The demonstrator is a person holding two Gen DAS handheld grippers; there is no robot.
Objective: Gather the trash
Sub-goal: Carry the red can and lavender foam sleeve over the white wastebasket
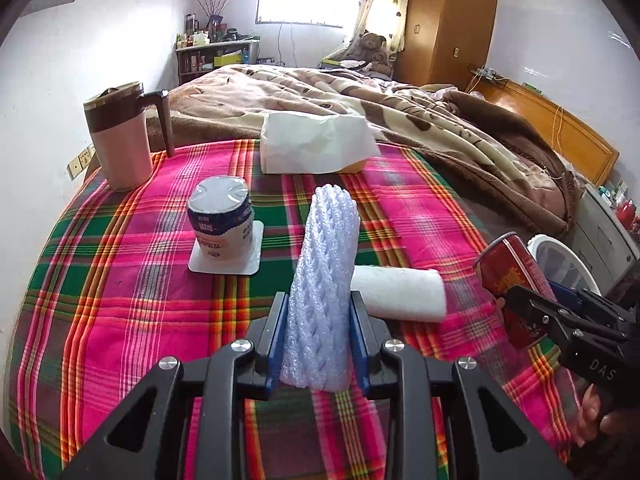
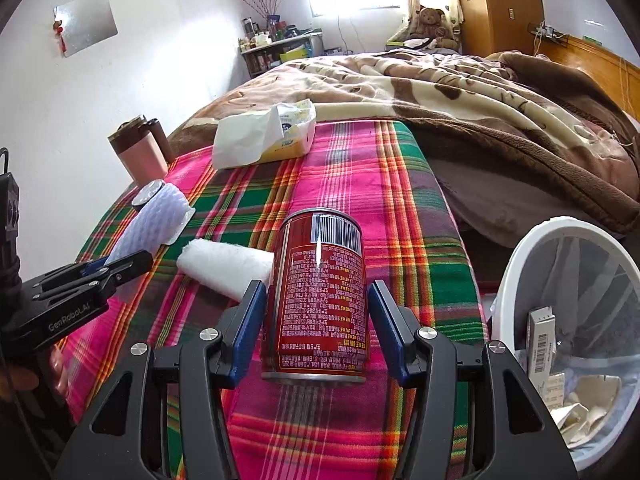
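1. Jaws of the left gripper (image 1: 318,344) pinch a foam net sleeve (image 1: 324,280): light, soft, squashes easily.
2. Right gripper (image 2: 318,328) clamps a red can (image 2: 320,296) mid-body; smooth and slippery.
3. Both hang above the plaid bench (image 2: 360,168); white bin (image 2: 516,264) just beside.

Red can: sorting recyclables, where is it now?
The red can is in the right gripper, over the plaid cloth, with the white bin to its right.
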